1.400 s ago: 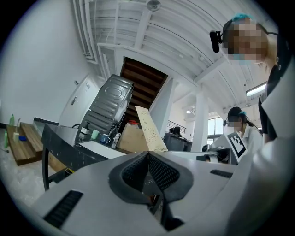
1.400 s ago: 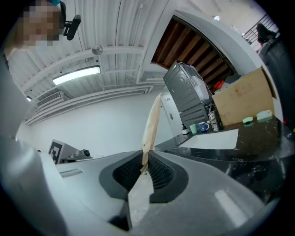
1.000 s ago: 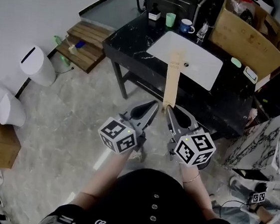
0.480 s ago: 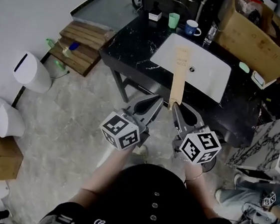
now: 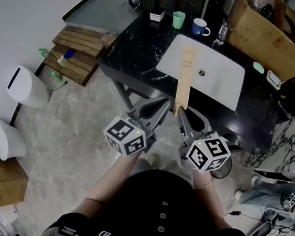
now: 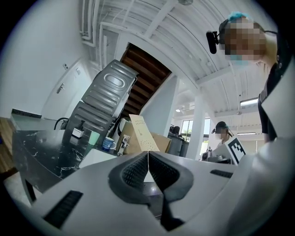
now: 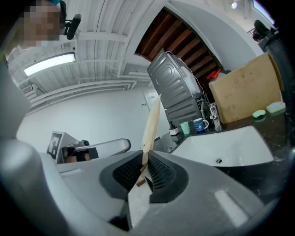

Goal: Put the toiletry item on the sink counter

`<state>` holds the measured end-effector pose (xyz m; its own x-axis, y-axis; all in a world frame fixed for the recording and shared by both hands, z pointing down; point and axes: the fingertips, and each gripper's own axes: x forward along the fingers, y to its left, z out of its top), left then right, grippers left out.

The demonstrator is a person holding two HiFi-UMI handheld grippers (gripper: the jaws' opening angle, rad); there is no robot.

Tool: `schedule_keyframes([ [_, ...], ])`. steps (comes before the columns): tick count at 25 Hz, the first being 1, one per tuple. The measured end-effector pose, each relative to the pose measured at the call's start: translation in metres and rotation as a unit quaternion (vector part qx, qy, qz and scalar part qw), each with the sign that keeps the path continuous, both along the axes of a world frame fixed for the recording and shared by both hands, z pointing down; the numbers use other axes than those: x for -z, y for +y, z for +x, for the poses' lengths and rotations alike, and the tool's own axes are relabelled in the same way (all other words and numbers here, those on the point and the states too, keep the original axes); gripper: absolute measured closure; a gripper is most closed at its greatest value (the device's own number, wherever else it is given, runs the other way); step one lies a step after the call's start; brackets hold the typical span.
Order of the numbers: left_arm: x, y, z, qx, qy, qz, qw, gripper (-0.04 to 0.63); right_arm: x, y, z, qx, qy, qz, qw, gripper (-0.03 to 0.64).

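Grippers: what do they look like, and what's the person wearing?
Both the left gripper and right gripper are light grey, with dark ribbed pads in tapered jaws and a black-and-white marker cube each. The person wears a black buttoned top.

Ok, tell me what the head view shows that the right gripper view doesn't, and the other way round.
Head view only: the floor, the wooden pallet and a white bin. Right gripper view only: the right gripper shut on the near end of the long tan box, seen close up, and the ceiling. Both: that box, the white sink, the green cup and the blue mug.
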<state>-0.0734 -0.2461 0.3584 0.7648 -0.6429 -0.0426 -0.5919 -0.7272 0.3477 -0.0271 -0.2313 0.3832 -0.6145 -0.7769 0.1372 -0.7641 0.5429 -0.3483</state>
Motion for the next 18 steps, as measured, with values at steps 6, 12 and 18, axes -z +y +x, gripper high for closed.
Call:
schedule_keyframes([
  [6, -0.012, -0.005, -0.004, 0.0, 0.004, -0.016, 0.9999, 0.584, -0.007, -0.003, -0.004, -0.001, 0.005, -0.01, 1.0, 0.586],
  [12, -0.021, -0.009, 0.0, 0.002, 0.002, -0.025, 0.9997, 0.583, -0.015, -0.006, 0.0, 0.002, 0.004, -0.021, 1.0, 0.586],
  [18, -0.032, -0.016, 0.013, 0.001, -0.003, -0.043, 0.9991, 0.583, -0.021, -0.016, 0.012, 0.012, 0.008, -0.038, 0.999, 0.586],
])
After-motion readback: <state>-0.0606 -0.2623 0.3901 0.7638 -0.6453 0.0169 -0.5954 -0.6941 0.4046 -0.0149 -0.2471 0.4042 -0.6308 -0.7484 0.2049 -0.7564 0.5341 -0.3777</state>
